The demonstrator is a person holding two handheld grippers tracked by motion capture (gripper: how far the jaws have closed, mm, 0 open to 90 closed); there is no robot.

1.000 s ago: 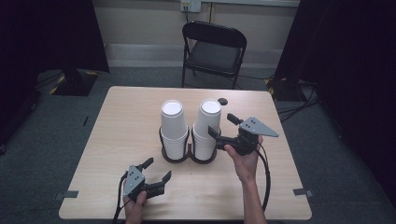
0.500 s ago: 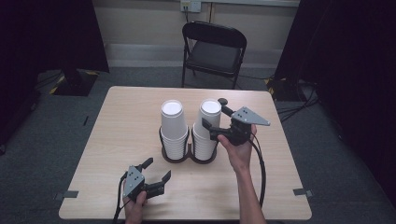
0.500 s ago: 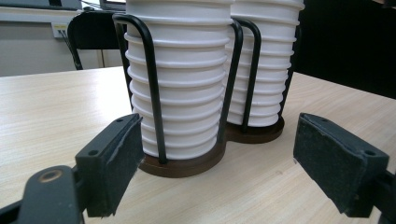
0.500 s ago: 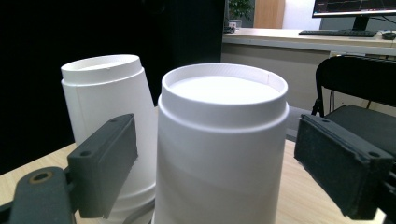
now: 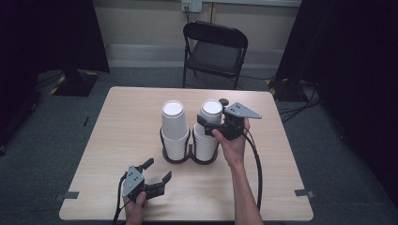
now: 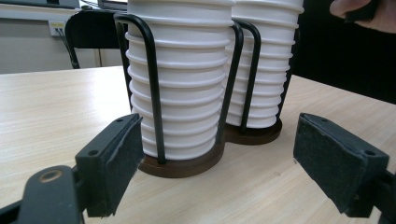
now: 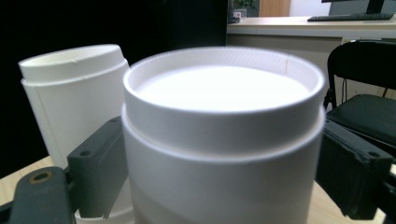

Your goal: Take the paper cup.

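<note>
Two stacks of white paper cups stand upside down in a black wire holder [image 5: 189,151] at the middle of the tabletop [image 5: 117,126]. Its upright loops keep each tall stack from leaning, and the brown base joins the two side by side.

The right hand-held gripper [image 5: 210,124] is raised to the top of the right cup stack [image 5: 210,112]. In the right gripper view its jaws stand on either side of the top cup [image 7: 224,135], close against its wall just below the upturned base rim. Whether the pads actually press the cup cannot be told. That height suits lifting a single cup off the stack, which is probably the aim.

The left hand-held gripper [image 5: 156,174] rests low at the near left of the tabletop, well apart from the holder. Its jaws are spread wide and hold nothing. In the left gripper view it faces the left cup stack [image 6: 180,79], likely waiting to steady the holder or receive a cup.
</note>
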